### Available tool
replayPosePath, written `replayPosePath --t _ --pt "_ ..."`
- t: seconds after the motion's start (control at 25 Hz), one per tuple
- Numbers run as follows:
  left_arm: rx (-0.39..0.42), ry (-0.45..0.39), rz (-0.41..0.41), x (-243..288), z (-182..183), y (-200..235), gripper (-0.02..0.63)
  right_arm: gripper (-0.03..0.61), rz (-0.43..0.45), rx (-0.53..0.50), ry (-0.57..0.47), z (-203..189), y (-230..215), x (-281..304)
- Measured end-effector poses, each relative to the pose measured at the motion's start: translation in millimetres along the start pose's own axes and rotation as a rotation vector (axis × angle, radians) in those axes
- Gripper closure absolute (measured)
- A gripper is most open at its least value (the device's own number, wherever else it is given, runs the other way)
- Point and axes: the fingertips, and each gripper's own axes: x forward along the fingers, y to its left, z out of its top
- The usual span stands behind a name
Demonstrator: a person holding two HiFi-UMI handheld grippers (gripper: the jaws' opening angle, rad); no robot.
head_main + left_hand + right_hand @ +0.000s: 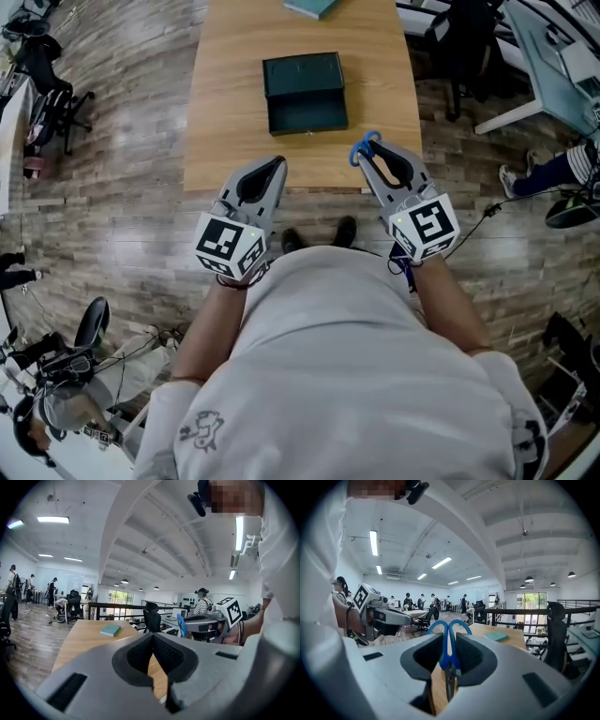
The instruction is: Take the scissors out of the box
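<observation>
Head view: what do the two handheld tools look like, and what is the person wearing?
The left tool and right tool are light grey tapering shells with dark padded insides. Each carries a white cube with black square markers. A thin dark cable trails from the right one. The person wears a white short-sleeved T-shirt with a small drawing.

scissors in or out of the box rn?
Out. The right tongs are shut on the scissors, held well clear of the box.
</observation>
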Motion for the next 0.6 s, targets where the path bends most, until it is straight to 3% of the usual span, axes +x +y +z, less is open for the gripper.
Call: replayPosePath --t 0.6 --pt "0.001 0.005 -0.118 -59.2 -15.1 32.3 0.609 0.483 -0.048 0.016 0.01 2.5 76.9 9.7"
